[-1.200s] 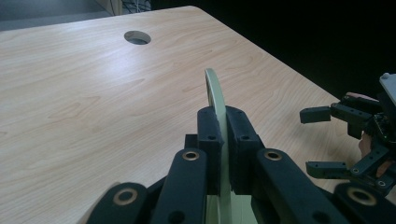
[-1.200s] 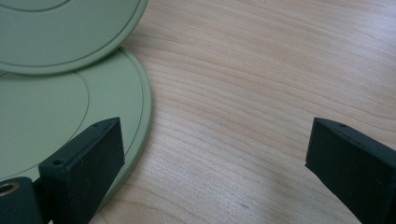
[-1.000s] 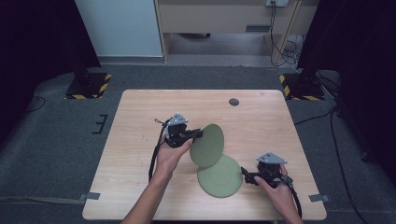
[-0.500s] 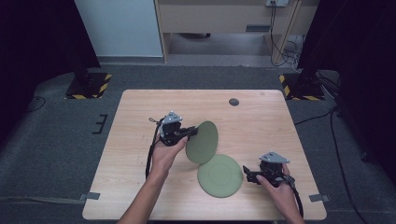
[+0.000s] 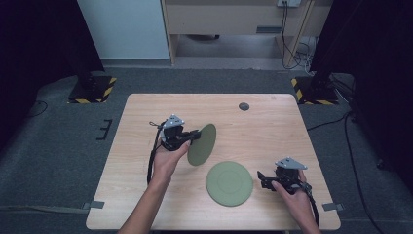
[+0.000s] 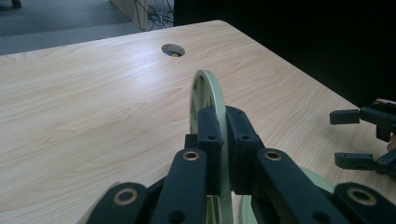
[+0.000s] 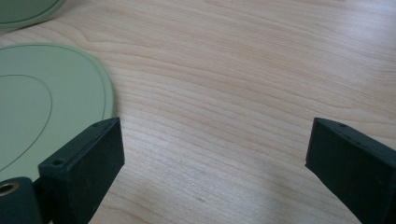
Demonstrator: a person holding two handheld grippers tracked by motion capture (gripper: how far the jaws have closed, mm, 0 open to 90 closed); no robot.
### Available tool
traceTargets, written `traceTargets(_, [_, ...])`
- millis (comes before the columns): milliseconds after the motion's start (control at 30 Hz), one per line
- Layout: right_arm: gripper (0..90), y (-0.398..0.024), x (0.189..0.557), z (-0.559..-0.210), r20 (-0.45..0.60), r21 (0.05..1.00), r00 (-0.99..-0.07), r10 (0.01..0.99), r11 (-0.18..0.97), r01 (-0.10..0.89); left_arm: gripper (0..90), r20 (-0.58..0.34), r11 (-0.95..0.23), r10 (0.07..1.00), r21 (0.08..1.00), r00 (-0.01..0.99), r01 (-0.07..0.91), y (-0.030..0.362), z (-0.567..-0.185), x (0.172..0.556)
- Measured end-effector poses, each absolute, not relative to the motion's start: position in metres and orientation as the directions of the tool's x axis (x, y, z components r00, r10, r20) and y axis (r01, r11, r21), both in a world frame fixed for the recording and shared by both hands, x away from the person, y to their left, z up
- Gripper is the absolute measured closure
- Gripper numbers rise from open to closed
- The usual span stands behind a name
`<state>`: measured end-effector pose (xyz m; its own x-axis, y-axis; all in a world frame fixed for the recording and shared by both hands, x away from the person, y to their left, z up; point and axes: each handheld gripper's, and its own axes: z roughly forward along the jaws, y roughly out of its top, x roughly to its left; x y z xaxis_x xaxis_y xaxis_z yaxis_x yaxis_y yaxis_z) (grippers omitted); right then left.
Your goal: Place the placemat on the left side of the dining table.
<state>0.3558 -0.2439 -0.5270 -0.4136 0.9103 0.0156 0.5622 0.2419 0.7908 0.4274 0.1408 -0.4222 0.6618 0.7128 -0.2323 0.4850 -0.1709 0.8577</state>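
High view: our left gripper (image 5: 194,137) clamps raised green plate (image 5: 202,144) by rim, tilted on edge above table (image 5: 141,117) — second plate (image 5: 229,183) flat nearby; our right gripper (image 5: 262,179) jaws wide apart, empty, just beside it.

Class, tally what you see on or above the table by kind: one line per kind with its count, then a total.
Green plates: 2, one held on edge, one lying flat
Handheld grippers: 2, left gripper, right gripper
Total: 4
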Motion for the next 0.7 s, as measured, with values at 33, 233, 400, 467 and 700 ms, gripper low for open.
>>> traceTargets(33, [4.6, -0.245, 0.356, -0.527, 0.017, 0.790, -0.410, 0.912, 0.239, 0.564, 85.4, -0.230, -0.172, 0.714, 0.858, 0.661, 0.484, 0.142, -0.422, 0.427])
traceTargets(233, [4.6, -0.249, 0.357, -0.527, 0.015, 0.792, -0.401, 0.916, 0.234, 0.564, 85.5, -0.231, -0.158, 0.721, 0.863, 0.653, 0.480, 0.149, -0.418, 0.428])
traceTargets(400, [4.6, -0.252, 0.358, -0.527, 0.017, 0.792, -0.391, 0.920, 0.226, 0.567, 85.5, -0.220, -0.159, 0.729, 0.867, 0.649, 0.472, 0.154, -0.415, 0.427])
traceTargets(467, [4.6, -0.253, 0.358, -0.527, 0.017, 0.790, -0.389, 0.921, 0.226, 0.569, 85.5, -0.215, -0.161, 0.731, 0.868, 0.647, 0.470, 0.155, -0.414, 0.426])
traceTargets(700, [4.5, -0.260, 0.359, -0.527, 0.019, 0.791, -0.368, 0.930, 0.211, 0.574, 85.5, -0.209, -0.155, 0.743, 0.870, 0.636, 0.467, 0.164, -0.412, 0.426])
